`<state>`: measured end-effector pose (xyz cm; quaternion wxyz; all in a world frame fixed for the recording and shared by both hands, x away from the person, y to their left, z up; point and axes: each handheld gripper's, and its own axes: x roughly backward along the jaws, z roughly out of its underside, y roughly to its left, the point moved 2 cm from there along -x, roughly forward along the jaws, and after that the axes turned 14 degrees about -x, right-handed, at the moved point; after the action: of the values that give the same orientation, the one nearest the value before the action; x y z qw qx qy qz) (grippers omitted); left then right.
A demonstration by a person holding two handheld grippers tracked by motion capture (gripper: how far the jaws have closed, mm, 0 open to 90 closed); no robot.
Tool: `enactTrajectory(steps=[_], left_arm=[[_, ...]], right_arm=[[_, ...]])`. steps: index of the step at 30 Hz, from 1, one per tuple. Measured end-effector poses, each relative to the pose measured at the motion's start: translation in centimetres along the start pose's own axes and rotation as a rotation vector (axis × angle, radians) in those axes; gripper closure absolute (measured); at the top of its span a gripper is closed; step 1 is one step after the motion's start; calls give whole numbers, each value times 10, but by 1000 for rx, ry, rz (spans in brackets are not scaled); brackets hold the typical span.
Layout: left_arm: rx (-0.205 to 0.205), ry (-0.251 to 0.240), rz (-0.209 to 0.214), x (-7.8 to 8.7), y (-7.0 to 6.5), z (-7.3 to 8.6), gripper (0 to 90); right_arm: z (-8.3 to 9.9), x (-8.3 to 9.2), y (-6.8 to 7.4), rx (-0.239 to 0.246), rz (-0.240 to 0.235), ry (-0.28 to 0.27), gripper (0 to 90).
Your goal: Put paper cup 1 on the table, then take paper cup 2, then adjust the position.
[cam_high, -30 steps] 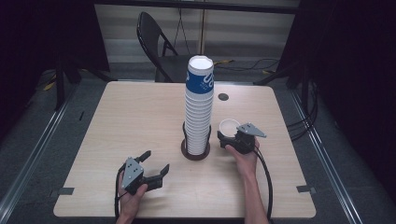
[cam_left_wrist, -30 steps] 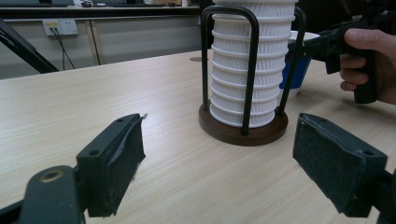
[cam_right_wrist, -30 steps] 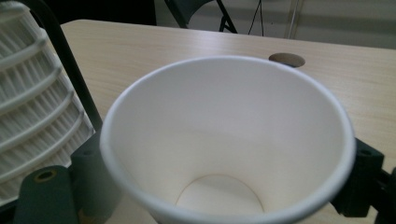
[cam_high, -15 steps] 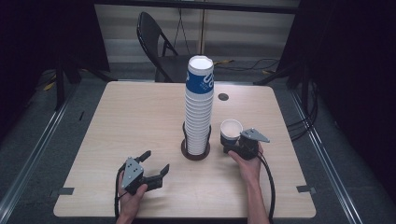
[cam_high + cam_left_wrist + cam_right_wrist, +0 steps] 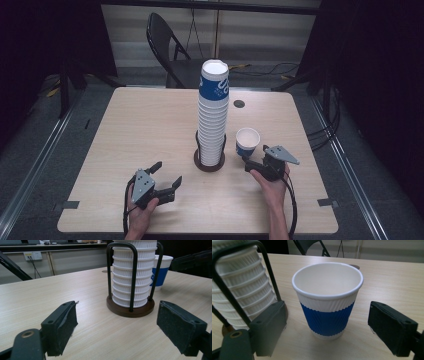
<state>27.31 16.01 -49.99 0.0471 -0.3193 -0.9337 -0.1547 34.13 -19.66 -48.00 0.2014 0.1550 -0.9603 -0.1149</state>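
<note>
My right gripper (image 5: 329,322) stands spread around the cup (image 5: 328,300), which sits upright on the table (image 5: 150,120) beside the stack (image 5: 213,115). Probably light, crushable paper; I'd pinch the ribbed blue band gently. Left gripper (image 5: 167,181) idles, spread.

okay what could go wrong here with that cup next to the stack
1. The right gripper is open around the cup, not clamped; closing too hard may crush the paper wall.
2. The tall stack stands close to the cup; a sideways swing could knock it.
3. The cup is light and empty, so a nudge may tip it.
</note>
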Motion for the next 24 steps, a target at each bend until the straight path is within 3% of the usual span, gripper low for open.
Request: enactTrajectory(steps=[10, 21, 24], left_arm=[[9, -2, -3, 0, 0, 0, 166], [10, -2, -5, 1, 1, 0, 169], [11, -4, -4, 1, 1, 0, 169]], right_arm=[[-29, 22, 25, 7, -102, -43, 161], [-61, 34, 53, 16, -239, -44, 179], [-67, 37, 58, 21, -254, -46, 179]])
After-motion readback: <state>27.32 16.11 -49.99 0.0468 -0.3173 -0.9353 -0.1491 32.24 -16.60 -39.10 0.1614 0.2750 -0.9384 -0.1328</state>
